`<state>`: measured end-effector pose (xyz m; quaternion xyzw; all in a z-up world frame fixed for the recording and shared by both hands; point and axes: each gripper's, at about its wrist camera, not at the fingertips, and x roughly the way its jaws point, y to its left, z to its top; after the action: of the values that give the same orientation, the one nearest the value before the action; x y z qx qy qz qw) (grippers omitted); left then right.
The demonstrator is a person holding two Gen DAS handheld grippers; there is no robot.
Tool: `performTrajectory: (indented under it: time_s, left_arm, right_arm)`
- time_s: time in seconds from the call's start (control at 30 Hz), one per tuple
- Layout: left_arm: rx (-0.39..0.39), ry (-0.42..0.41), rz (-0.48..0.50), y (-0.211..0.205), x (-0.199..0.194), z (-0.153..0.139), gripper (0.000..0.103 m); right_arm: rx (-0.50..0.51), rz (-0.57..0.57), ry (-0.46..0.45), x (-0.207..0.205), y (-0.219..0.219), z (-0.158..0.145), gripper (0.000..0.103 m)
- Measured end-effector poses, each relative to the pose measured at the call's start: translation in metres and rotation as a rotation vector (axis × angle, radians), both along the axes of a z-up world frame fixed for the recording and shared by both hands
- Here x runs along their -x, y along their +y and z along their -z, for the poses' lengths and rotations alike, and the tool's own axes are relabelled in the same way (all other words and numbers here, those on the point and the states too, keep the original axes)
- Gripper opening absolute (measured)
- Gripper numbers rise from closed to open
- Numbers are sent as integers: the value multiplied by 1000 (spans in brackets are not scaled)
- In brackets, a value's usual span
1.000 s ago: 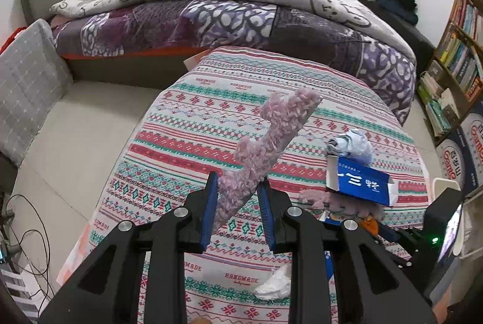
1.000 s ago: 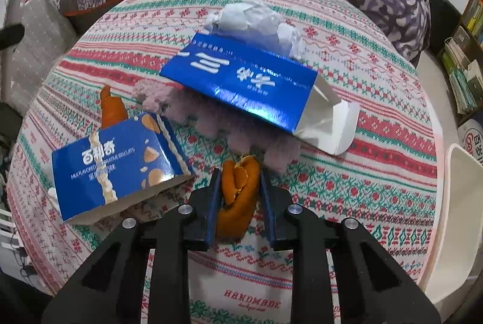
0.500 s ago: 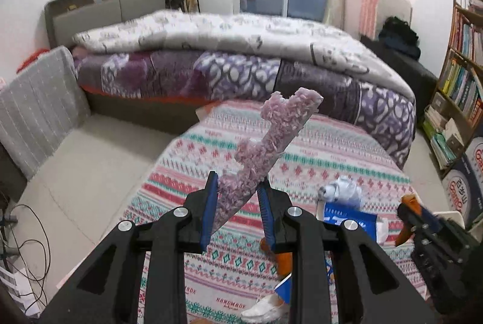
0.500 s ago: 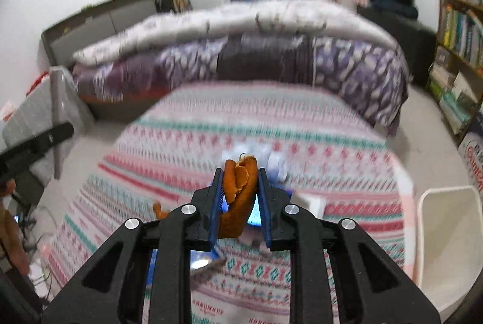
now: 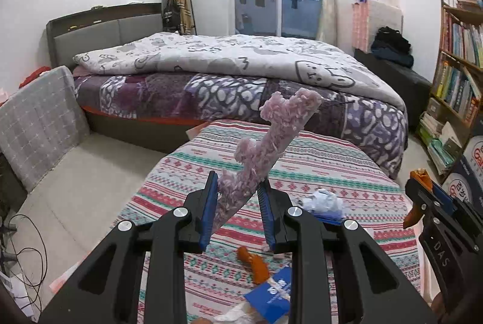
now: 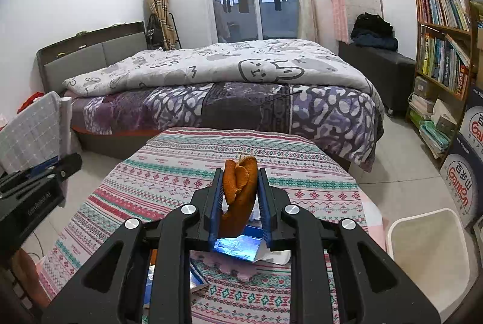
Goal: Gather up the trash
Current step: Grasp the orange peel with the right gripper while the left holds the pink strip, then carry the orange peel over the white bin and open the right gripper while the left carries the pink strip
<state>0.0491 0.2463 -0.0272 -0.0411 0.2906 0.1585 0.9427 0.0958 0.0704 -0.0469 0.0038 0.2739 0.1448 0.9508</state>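
My left gripper (image 5: 237, 214) is shut on a pink fuzzy foam strip (image 5: 271, 140) and holds it raised above the patterned tablecloth (image 5: 317, 173). My right gripper (image 6: 240, 204) is shut on an orange peel (image 6: 240, 194), lifted above the table; it also shows at the right edge of the left wrist view (image 5: 422, 191). On the cloth lie a second orange peel (image 5: 253, 263), a blue snack box (image 5: 271, 293), a crumpled white tissue (image 5: 323, 200) and a blue carton (image 6: 238, 245). A white bin (image 6: 428, 257) stands on the floor at the right.
A bed with purple and grey quilts (image 6: 226, 82) lies beyond the table. A bookshelf (image 6: 443, 37) stands at the right, a grey cushion (image 5: 39, 125) at the left. Cables (image 5: 24, 263) lie on the floor at the left.
Both grippers have risen from the table with their loads. The right gripper has lifted the orange peel off the cloth and now points level, toward the bed.
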Motion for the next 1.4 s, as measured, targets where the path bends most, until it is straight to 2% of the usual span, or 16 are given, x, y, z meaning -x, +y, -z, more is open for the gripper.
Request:
performTrajectory:
  time_s: [0.67,1.4]
  left_arm:
    - [25,-4,110,-70,-26,-2,27]
    - [12,11,276,-164,-43,6,27]
  right_arm:
    - [-10,108,11,-3,-63,-7,21]
    - [-4,305,40,-2,-168,-6,21]
